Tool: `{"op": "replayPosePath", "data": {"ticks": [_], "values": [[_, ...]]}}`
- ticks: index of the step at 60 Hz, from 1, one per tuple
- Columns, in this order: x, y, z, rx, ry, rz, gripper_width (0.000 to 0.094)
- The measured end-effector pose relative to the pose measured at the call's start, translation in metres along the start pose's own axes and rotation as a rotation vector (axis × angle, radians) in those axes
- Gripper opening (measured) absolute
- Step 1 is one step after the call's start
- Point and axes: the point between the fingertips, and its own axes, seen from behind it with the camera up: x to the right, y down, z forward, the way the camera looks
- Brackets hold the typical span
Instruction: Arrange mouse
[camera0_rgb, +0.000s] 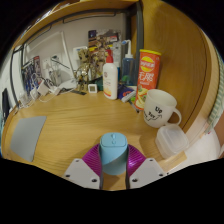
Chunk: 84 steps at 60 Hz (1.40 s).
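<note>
A light blue computer mouse (113, 152) sits between my gripper's (113, 162) two fingers, with the magenta pads (92, 158) pressed against both its sides. The gripper is shut on the mouse and holds it over the round wooden table (70, 120). A grey mouse pad (27, 137) lies on the table to the left of the fingers.
A white mug with a face (160, 107) stands to the right, a clear cup (171, 142) nearer me. At the back stand a white bottle (110, 76), a yellow-red can (148, 68), a blue box (127, 70) and desk clutter against the wall.
</note>
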Motion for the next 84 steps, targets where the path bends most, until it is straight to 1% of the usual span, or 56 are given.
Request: {"op": "replayPosePath", "data": {"ticks": [5,9,17,26,33,37,42,48,53,63,69,73,75,78,80,84], "values": [[0.001,-0.007,-0.008,-0.017,0.034,0.029,0.0295],[0.003,-0.032,-0.026,0.025,0.083,0.005,0.0294],[-0.026,-0.103,-0.077,0.139,0.119,-0.007,0.0295],[-0.105,-0.165,-0.128,0.246,0.080,-0.030,0.0294],[-0.185,-0.183,-0.149,0.291,0.015,-0.058,0.0293],[-0.230,-0.177,-0.148,0.293,-0.024,-0.079,0.0294],[-0.286,-0.159,-0.140,0.262,-0.083,-0.093,0.0296],[-0.335,-0.125,-0.119,0.214,-0.136,-0.115,0.0295],[-0.364,-0.097,-0.097,0.149,-0.158,-0.114,0.0295],[-0.386,-0.043,-0.048,0.034,-0.175,-0.098,0.0301],[-0.388,-0.024,-0.022,-0.008,-0.171,-0.086,0.0302],[-0.386,-0.017,-0.009,-0.020,-0.161,-0.087,0.0302],[-0.386,-0.013,-0.004,-0.031,-0.163,-0.089,0.0325],[-0.387,-0.004,0.001,-0.054,-0.167,-0.086,0.0332],[-0.387,-0.006,0.002,-0.038,-0.167,-0.092,0.0336],[-0.386,-0.003,0.003,-0.034,-0.156,-0.121,0.0381]]}}
